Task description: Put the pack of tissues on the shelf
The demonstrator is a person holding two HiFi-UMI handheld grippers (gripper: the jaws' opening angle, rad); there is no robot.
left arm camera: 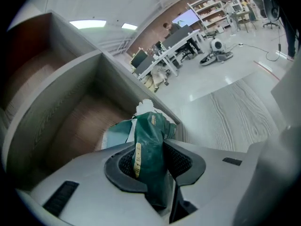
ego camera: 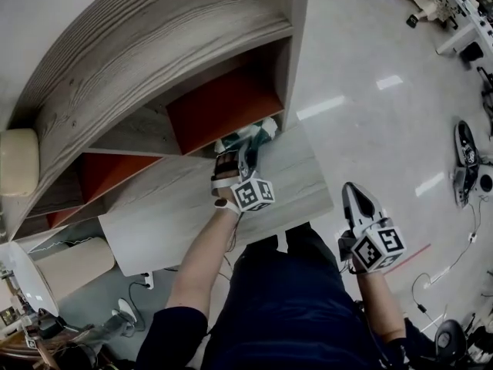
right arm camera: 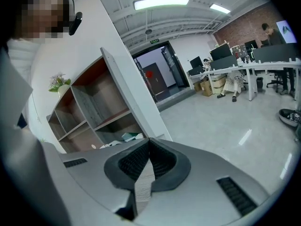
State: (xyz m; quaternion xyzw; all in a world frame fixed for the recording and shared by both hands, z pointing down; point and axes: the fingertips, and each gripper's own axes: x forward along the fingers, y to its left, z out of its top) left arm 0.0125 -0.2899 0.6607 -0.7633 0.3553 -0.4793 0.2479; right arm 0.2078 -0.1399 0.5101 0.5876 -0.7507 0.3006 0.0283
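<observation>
Your left gripper [ego camera: 249,151] is pinching the pack of tissues [ego camera: 258,133], with the green wrapper squeezed between both pads [left arm camera: 123,166]. The pack sits at the mouth of the shelf [ego camera: 154,52], in the right-hand compartment with the red back panel [ego camera: 223,106], just past the far edge of the table [ego camera: 177,206]. Its far end pokes into that opening; you cannot tell whether it touches the compartment floor. Your right gripper [ego camera: 351,193] hangs well apart to the right of the table, over the floor [ego camera: 370,122], its jaws pressed together with nothing between them.
</observation>
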